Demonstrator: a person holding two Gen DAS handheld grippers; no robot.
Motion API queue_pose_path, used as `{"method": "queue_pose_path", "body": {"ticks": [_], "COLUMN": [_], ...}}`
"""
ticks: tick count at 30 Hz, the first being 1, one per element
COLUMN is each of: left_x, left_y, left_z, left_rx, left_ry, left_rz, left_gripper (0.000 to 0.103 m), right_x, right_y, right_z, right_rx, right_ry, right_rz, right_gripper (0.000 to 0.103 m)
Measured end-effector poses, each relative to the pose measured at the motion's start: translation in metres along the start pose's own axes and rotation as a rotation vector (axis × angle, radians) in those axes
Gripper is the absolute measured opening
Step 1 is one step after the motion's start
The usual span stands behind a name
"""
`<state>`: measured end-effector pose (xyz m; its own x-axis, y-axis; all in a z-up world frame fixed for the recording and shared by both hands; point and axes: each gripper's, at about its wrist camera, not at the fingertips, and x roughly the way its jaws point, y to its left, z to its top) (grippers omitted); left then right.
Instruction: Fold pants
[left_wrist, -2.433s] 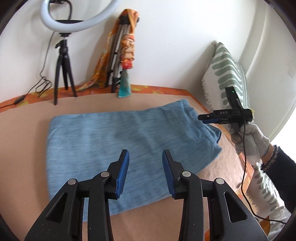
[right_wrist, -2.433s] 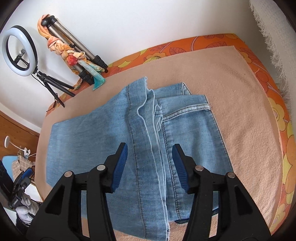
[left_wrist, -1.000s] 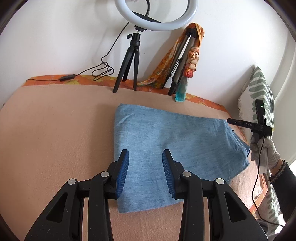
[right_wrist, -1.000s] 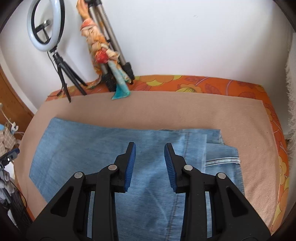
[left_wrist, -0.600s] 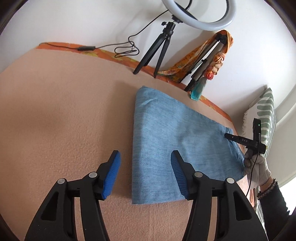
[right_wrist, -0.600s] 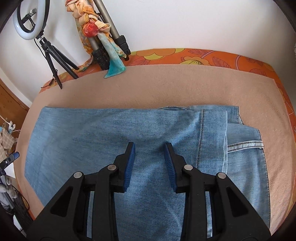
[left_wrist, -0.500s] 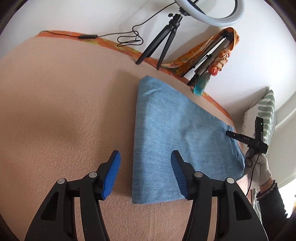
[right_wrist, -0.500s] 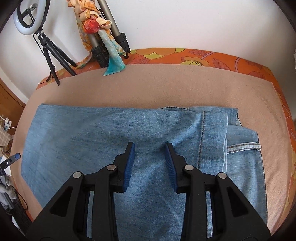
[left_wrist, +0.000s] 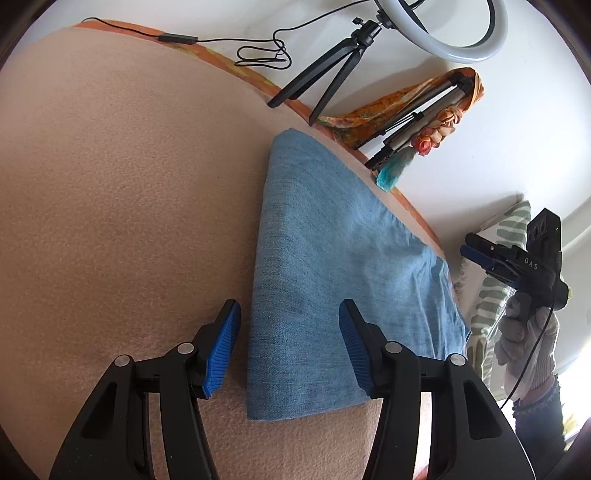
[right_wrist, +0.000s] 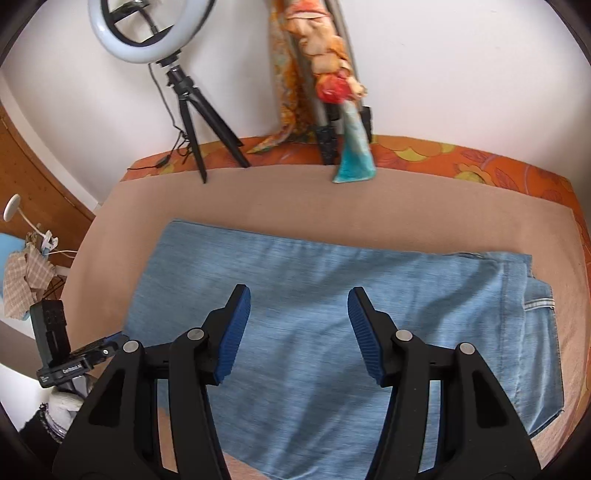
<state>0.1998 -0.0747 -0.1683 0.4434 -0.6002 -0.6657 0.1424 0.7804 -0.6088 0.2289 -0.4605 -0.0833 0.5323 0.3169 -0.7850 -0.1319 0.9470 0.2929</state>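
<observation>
Hovering over the folded edge, my left gripper (left_wrist: 290, 347) has its jaws spread wide and empty, straddling the near corner of the pants (left_wrist: 332, 280), which lie flat on the bed (left_wrist: 118, 192) on a tan blanket. I read that straddle as lining up a pinch on this end for another fold, since the denim already sits as a doubled rectangle with a clean crease toward me.

My right gripper (right_wrist: 299, 328) is also open and holding nothing, poised above the middle of the pants (right_wrist: 332, 295) and not touching them as far as I can tell. From there I judge it could either pin the cloth or drop to the near edge while the left lifts.

The left wrist view gives me the plain, smooth fold end and the right gripper (left_wrist: 509, 258) seen from outside, held in a gloved hand (left_wrist: 524, 332) beyond the far end of the denim, beside a patterned pillow (left_wrist: 517, 221). It hides any detail at that far end. The right wrist view fills that in: a stitched pocket seam (right_wrist: 539, 302) and layered edges at the waist end, plus the left gripper (right_wrist: 107, 343) low at the other side. Both views show the ring light (right_wrist: 147, 33) on its tripod and a scarf-wrapped tripod (right_wrist: 325, 74) at the wall, well apart from the pants.
</observation>
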Motion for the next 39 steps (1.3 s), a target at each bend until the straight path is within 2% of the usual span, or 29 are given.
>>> {"method": "queue_pose_path", "body": {"ticks": [8, 17, 20, 25, 29, 39], "left_x": [0.001, -0.003, -0.002, -0.003, -0.002, -0.004], "left_y": [0.0, -0.009, -0.013, -0.022, -0.022, -0.031], "left_z": [-0.003, -0.004, -0.006, -0.008, -0.008, -0.012], "left_rx": [0.018, 0.084, 0.1, 0.141, 0.138, 0.177], "left_ry": [-0.008, -0.038, -0.046, -0.057, -0.058, -0.065], "left_rz": [-0.076, -0.155, -0.171, -0.187, -0.189, -0.165], "left_gripper": [0.047, 0.047, 0.047, 0.047, 0.047, 0.047], "right_x": [0.033, 0.103, 0.126, 0.159, 0.177, 0.2], "right_y": [0.092, 0.171, 0.188, 0.211, 0.221, 0.242], "right_z": [0.022, 0.035, 0.04, 0.048, 0.051, 0.046], "right_rx": [-0.069, -0.142, -0.131, -0.158, -0.169, -0.261], "right_ry": [0.062, 0.205, 0.257, 0.325, 0.373, 0.424], "right_rz": [0.021, -0.002, -0.006, -0.086, -0.124, -0.232], "right_gripper": [0.058, 0.058, 0.058, 0.058, 0.058, 0.058]}}
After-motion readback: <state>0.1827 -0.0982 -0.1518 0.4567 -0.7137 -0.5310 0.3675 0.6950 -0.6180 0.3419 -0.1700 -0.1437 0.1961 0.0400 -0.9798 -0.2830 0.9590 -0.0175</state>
